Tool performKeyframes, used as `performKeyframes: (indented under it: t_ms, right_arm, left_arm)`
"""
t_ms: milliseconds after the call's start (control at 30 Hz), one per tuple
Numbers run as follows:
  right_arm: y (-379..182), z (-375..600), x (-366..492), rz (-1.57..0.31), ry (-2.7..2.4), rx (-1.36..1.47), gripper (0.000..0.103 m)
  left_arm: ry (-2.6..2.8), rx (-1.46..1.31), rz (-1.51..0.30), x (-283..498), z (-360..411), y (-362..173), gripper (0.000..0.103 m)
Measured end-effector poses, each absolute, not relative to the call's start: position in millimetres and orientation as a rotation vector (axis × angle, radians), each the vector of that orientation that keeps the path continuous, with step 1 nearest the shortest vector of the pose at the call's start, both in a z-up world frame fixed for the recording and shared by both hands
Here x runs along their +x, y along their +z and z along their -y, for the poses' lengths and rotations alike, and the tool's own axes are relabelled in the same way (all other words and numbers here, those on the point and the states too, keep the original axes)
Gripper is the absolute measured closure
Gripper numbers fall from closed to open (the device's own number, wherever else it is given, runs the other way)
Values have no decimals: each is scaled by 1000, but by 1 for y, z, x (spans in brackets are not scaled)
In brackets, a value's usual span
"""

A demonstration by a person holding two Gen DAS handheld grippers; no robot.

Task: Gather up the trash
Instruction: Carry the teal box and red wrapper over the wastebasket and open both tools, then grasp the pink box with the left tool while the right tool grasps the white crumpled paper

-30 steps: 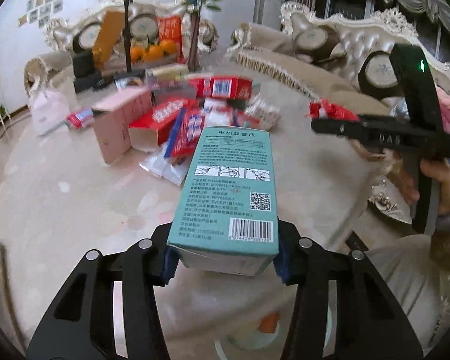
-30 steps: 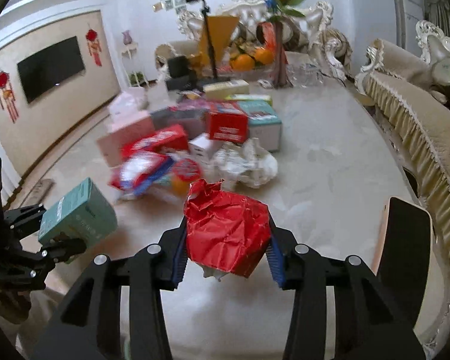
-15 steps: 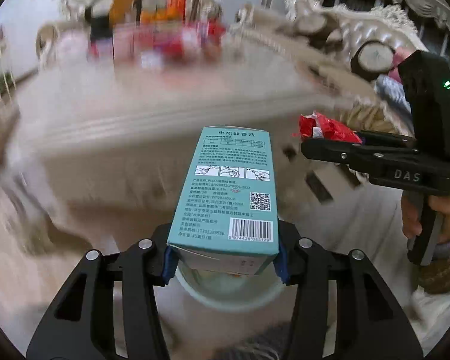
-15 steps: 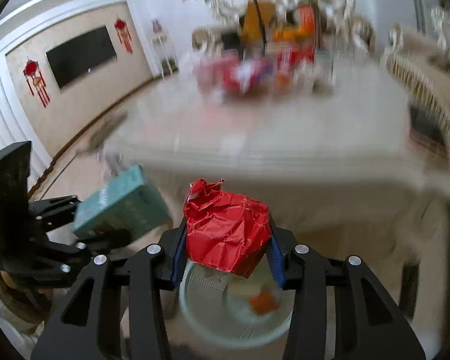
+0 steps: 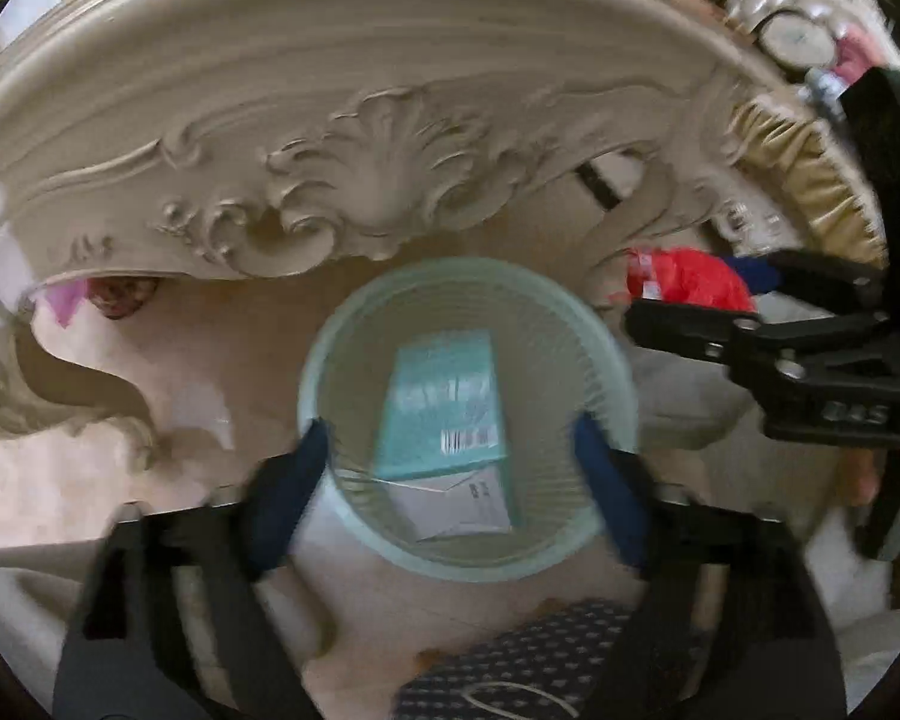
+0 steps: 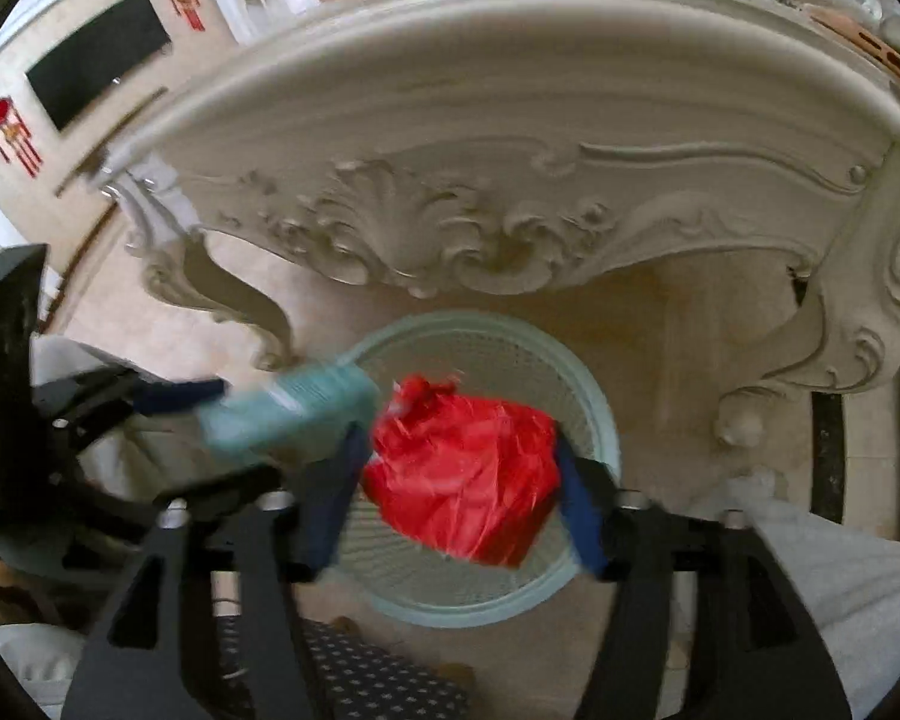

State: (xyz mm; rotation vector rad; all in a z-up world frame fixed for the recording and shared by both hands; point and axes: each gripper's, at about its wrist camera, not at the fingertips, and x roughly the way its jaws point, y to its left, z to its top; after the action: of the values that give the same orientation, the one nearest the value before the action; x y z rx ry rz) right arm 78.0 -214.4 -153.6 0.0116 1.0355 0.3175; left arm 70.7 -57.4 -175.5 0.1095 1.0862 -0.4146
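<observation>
A pale green round bin (image 5: 606,372) stands on the floor under the table's edge; it also shows in the right wrist view (image 6: 600,420). My left gripper (image 5: 456,480) is open above it, and the teal box (image 5: 444,402) is free of the fingers, inside the bin's mouth. In the right wrist view the teal box (image 6: 288,408) is blurred, beside the left gripper (image 6: 180,393). My right gripper (image 6: 456,492) is shut on a crumpled red wrapper (image 6: 468,468) and holds it over the bin. The left wrist view shows that wrapper (image 5: 684,282) right of the bin.
The carved cream table apron (image 5: 378,180) and its curved legs (image 6: 834,348) rise just behind the bin. A dark dotted cloth (image 5: 540,660) lies at the near edge. A sofa fringe (image 5: 804,174) is at the right. A TV (image 6: 96,54) hangs on the left wall.
Both grippers tilted down from the tabletop to the bin on the floor. My left gripper opened and let go of the teal box, which dropped into the bin. The right still grips the wrapper.
</observation>
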Motion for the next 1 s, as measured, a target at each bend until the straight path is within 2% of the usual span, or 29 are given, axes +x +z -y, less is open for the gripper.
performKeyframes:
  t_ms: [133, 467, 733, 1000]
  right_arm:
    - [-159, 226, 78, -1045, 316, 47, 34]
    - [-143, 236, 77, -1006, 298, 103, 34]
    - [-66, 253, 101, -811, 284, 130, 34]
    - [-2, 270, 188, -667, 226, 106, 34]
  left_arm:
    - [-398, 80, -1072, 72, 52, -179, 11]
    - [-408, 11, -990, 63, 34, -139, 11]
    - [-398, 40, -835, 81, 15, -62, 11]
    - [-293, 58, -679, 178, -18, 5, 11]
